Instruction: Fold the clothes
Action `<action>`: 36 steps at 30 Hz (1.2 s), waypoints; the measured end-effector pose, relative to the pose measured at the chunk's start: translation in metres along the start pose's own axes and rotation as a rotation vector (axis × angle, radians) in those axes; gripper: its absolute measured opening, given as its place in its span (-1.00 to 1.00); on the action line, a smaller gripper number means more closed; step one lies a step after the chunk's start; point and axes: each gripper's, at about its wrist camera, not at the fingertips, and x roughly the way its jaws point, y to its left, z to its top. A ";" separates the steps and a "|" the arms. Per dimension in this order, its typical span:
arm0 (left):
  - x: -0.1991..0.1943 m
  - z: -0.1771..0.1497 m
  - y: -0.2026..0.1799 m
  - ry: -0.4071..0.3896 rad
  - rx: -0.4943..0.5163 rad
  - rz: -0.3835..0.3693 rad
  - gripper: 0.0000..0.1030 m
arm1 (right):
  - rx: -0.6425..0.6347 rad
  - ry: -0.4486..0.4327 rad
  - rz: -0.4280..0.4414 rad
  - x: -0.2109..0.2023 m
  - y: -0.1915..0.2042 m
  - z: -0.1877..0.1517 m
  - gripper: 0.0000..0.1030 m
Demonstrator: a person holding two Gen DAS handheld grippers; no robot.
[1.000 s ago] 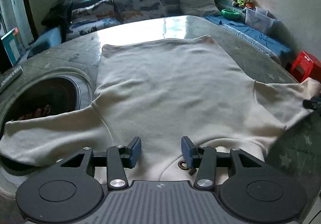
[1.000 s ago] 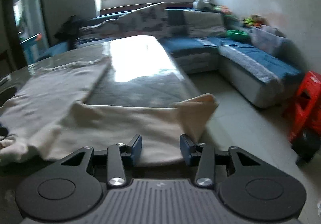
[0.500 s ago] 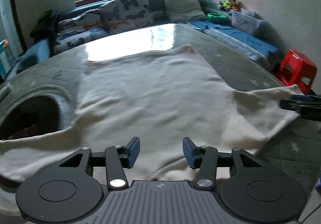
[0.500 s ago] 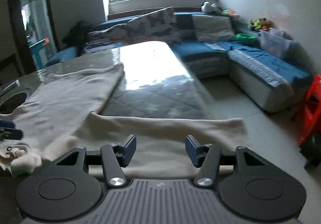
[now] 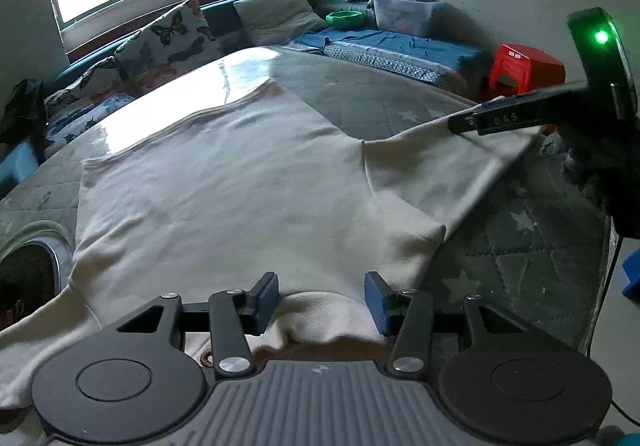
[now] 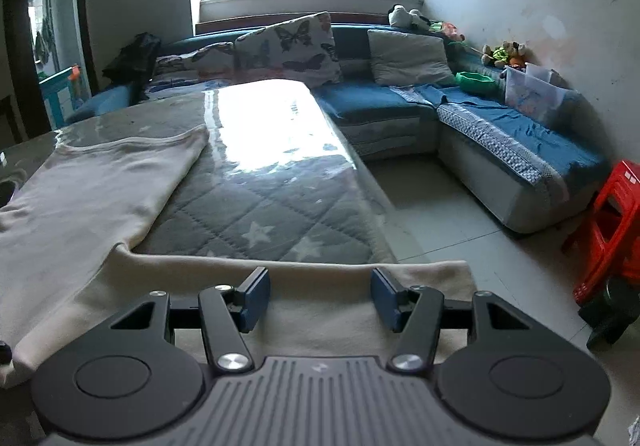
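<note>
Left wrist view, cream sweater (image 5: 224, 198) collar hidden, left hand-held gripper (image 5: 321, 300) jaws apart.

Cream long-sleeved top (image 5: 224, 198) lay flat, spread out on the quilted grey surface (image 6: 256, 206), hem far, collar near, both sleeves extended sideways.

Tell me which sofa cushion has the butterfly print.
The butterfly cushion is the tall white one propped near the middle of the sofa back, under the window. The plain grey cushion to its right has no pattern.
</note>
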 end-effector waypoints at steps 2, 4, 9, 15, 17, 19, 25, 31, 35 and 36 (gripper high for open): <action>-0.003 0.007 0.003 -0.016 -0.020 -0.012 -0.01 | 0.016 -0.007 0.014 -0.008 -0.001 -0.002 0.11; -0.002 0.014 0.004 -0.031 -0.041 -0.029 -0.01 | 0.009 -0.008 0.025 -0.016 0.001 -0.006 0.13; 0.011 0.021 -0.011 -0.023 -0.036 -0.063 -0.04 | -0.015 0.008 0.019 -0.029 0.002 -0.020 0.21; 0.013 0.015 -0.025 -0.022 0.016 -0.048 -0.01 | 0.047 -0.019 -0.019 -0.045 -0.018 -0.026 0.20; 0.013 0.015 -0.022 -0.018 0.000 -0.049 -0.01 | 0.089 -0.025 -0.054 -0.050 -0.028 -0.029 0.18; 0.013 0.016 -0.020 -0.016 -0.006 -0.046 -0.01 | 0.125 -0.025 -0.077 -0.053 -0.037 -0.032 0.12; 0.014 0.015 -0.022 -0.010 -0.003 -0.040 0.03 | 0.273 0.001 -0.082 -0.047 -0.071 -0.037 0.05; 0.016 0.016 -0.021 -0.005 -0.013 -0.033 0.12 | 0.300 -0.013 -0.076 -0.041 -0.079 -0.036 -0.49; 0.013 0.017 -0.021 -0.007 -0.013 -0.025 0.13 | 0.279 -0.034 -0.074 -0.044 -0.078 -0.033 -0.83; 0.012 0.018 -0.021 -0.011 -0.012 -0.023 0.13 | 0.266 -0.044 -0.075 -0.045 -0.077 -0.032 -0.84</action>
